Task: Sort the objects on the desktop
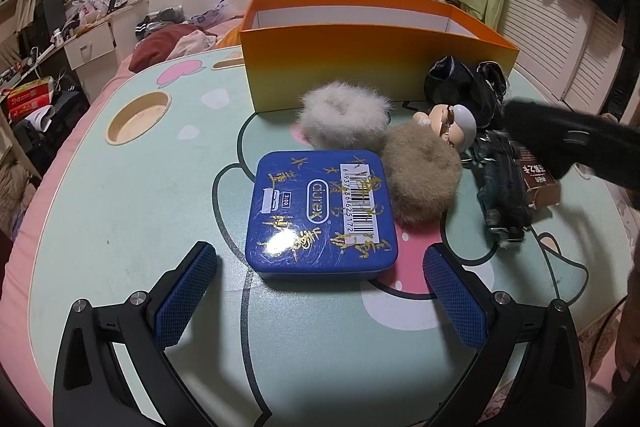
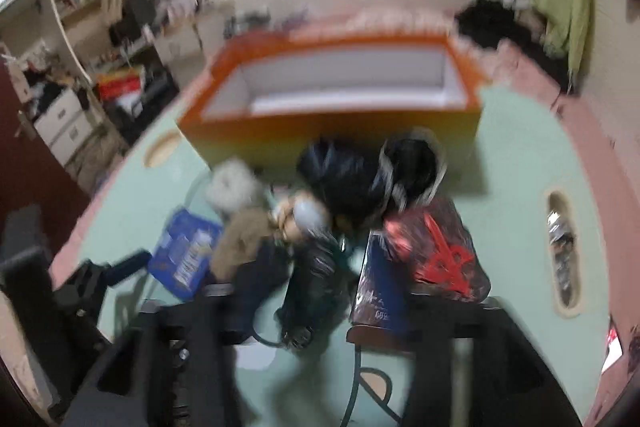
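Note:
A blue tin (image 1: pixel 322 215) lies flat on the table, and my left gripper (image 1: pixel 320 253) is open with its blue pads just in front of the tin's near corners, not touching it. Behind the tin are a white furry ring (image 1: pixel 346 115), a tan furry ring (image 1: pixel 422 179), a small doll figure (image 1: pixel 452 125) and black shiny bags (image 1: pixel 464 83). The right wrist view is blurred. There my right gripper (image 2: pixel 316 287) stands open with a dark green-black item (image 2: pixel 316 279) between its fingers and a dark packet with red print (image 2: pixel 436 251) beside it.
An open orange box (image 1: pixel 360 59) with white inside stands at the back of the mint cartoon table (image 1: pixel 120 207). The table has a round cup hole (image 1: pixel 138 117) on the left and a slot (image 2: pixel 562 251) on the right. A bed with clothes and cluttered desks surround it.

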`<state>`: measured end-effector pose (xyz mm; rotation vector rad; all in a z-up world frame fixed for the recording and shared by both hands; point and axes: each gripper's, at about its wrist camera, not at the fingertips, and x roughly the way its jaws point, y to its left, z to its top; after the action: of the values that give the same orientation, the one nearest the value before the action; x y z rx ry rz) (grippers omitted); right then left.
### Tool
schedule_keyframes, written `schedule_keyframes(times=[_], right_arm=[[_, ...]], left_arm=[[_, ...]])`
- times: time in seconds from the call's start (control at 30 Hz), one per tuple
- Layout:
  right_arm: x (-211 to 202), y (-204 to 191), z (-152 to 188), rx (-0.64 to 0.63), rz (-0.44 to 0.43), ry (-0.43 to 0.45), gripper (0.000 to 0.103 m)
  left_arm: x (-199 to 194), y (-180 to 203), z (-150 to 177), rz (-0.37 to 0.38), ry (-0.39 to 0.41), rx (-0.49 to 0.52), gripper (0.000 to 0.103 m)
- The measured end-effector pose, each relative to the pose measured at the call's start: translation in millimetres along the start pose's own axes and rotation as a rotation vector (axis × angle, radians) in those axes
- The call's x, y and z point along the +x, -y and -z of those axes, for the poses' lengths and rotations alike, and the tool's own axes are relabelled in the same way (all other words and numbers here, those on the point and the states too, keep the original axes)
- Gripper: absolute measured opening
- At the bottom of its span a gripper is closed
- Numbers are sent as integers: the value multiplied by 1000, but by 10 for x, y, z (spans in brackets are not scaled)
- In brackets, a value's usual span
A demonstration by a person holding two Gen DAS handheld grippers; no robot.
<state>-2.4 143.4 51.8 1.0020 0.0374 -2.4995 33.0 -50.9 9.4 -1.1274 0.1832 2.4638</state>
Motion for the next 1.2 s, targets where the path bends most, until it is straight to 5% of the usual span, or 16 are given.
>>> schedule_keyframes(times=[0.17, 0.37, 0.57, 0.77, 1.2], right_arm=[[-230, -38, 366, -104, 94, 27, 83], [-173, 145, 824, -66, 113, -19, 83], [-49, 58, 900, -164, 139, -3, 102], [-27, 130, 965, -177, 111, 101, 103], [-33, 123, 972, -178, 103, 117, 103]], left_arm=[[3, -6, 1, 4, 0, 5, 103], [12, -13, 3, 9, 0, 12, 103], [4, -13, 11, 14, 0, 22, 103], [1, -13, 7, 19, -1, 30, 103], [55, -24, -74, 56, -19, 83, 103]])
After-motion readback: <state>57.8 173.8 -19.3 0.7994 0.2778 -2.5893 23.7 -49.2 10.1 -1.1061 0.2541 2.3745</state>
